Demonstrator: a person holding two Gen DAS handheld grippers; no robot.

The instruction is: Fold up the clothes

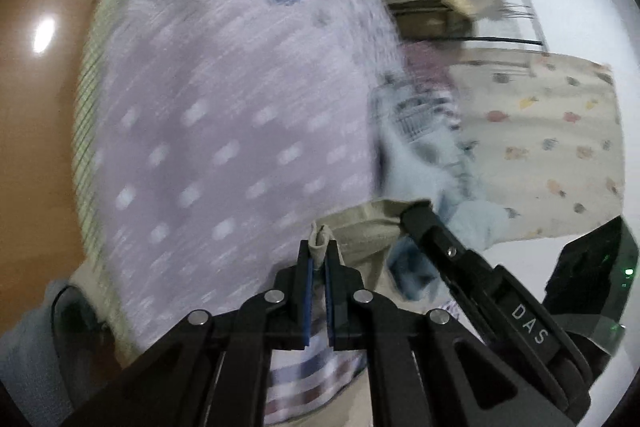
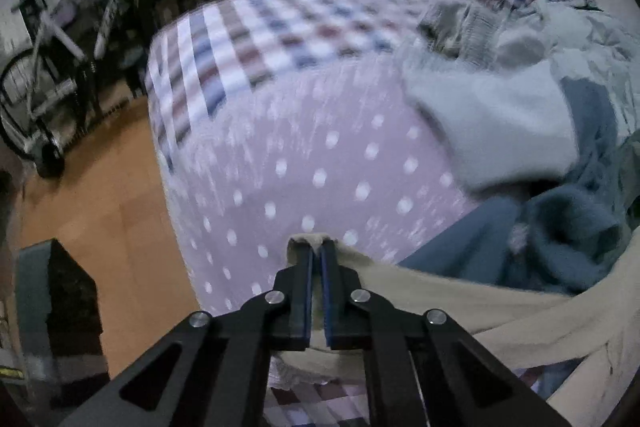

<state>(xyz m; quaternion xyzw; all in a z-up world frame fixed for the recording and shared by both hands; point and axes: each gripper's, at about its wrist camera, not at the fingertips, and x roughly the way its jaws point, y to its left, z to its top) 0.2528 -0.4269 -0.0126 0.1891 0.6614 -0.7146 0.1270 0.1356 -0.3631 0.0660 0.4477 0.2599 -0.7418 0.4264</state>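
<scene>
A beige garment (image 1: 360,231) hangs between my two grippers above a bed. My left gripper (image 1: 319,255) is shut on a pinched fold of its edge. My right gripper (image 2: 316,251) is shut on another edge of the same beige garment (image 2: 500,315), which trails off to the right. The right gripper (image 1: 472,267) also shows in the left wrist view, close to the right of the left one. Both views are blurred by motion.
The bed has a lilac polka-dot cover (image 2: 320,167) and a checked sheet (image 2: 260,39). A pile of clothes lies on it: a pale blue piece (image 2: 492,123), a dark blue piece (image 2: 560,235). Orange floor (image 2: 100,211) and a bicycle (image 2: 60,67) lie to the left.
</scene>
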